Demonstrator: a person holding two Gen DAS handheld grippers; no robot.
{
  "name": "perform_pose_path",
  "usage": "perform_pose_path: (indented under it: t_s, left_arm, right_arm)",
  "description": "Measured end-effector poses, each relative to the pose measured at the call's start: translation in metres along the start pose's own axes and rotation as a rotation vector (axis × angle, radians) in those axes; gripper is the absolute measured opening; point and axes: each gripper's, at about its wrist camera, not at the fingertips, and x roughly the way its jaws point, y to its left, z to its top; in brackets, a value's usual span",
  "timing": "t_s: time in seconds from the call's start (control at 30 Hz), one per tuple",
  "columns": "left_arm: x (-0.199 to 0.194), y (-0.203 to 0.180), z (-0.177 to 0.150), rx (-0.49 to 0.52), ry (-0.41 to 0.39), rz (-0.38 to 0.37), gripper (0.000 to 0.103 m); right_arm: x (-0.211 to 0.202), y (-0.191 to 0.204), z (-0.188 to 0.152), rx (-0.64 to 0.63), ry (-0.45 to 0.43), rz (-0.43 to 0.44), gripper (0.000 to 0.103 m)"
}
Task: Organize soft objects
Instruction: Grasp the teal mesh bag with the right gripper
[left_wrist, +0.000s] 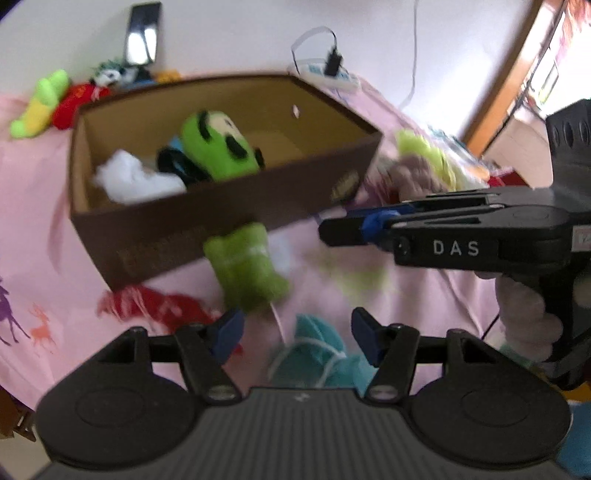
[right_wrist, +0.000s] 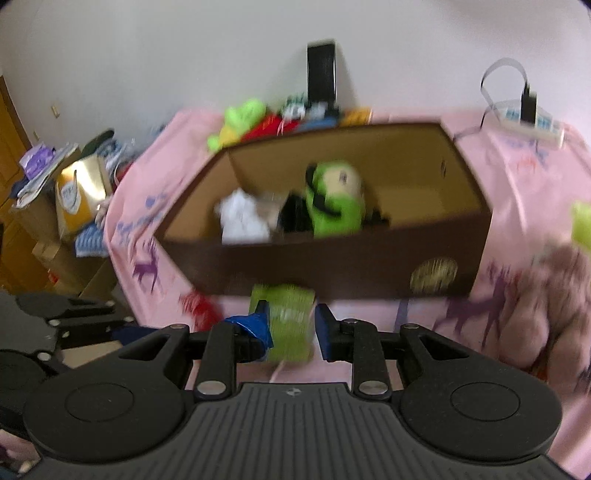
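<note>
Left wrist view: left claw (left_wrist: 297, 334) is seen wide open with nothing between its pads, hanging over a teal plush (left_wrist: 321, 354) on the pink cloth (left_wrist: 44, 221). A green plush piece (left_wrist: 247, 269) lies against the front wall of the brown box (left_wrist: 236, 206), which already holds a green frog plush (left_wrist: 218, 147) and a white soft item (left_wrist: 133, 177). Right claw (left_wrist: 343, 230) is seen from the side; its gap cannot be judged from here.

Right wrist view: right claw (right_wrist: 291, 328) stands partly open, the green plush piece (right_wrist: 284, 321) set between the pads; whether they press on it cannot be told through blur. For a good pick, the claw should be centred on the piece's thick middle, closed until the fabric is bunched, then lifted clear over the box rim (right_wrist: 332, 240) before release. The box wall should not be nudged. More plush (right_wrist: 240, 118) is left behind the box.
</note>
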Motion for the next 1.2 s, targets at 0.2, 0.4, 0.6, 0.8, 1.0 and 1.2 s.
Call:
perform_pose_path:
  t_s: [0.2, 0.4, 0.6, 0.8, 1.0, 1.2]
  left_arm:
    - [0.018, -0.005, -0.013, 0.004, 0.087, -0.059, 0.063]
    - [0.038, -0.002, -0.019, -0.021, 0.163, -0.067, 0.063]
    - [0.046, 0.0, -0.023, -0.056, 0.184, -0.096, 0.063]
    - [0.052, -0.004, -0.024, -0.049, 0.175, -0.13, 0.063]
    - [0.053, -0.009, -0.023, -0.025, 0.161, -0.156, 0.053]
    - [0.044, -0.016, -0.018, 0.014, 0.12, -0.167, 0.052]
  right_arm:
    - [0.007, 0.002, -0.022, 0.03, 0.134, 0.051, 0.009]
    - [0.016, -0.001, -0.032, 0.068, 0.242, 0.077, 0.009]
    - [0.028, -0.016, -0.041, 0.159, 0.35, 0.123, 0.009]
    - [0.034, -0.024, -0.044, 0.221, 0.405, 0.174, 0.012]
    - [0.034, -0.039, -0.047, 0.325, 0.413, 0.215, 0.009]
    - [0.026, -0.039, -0.043, 0.315, 0.393, 0.224, 0.008]
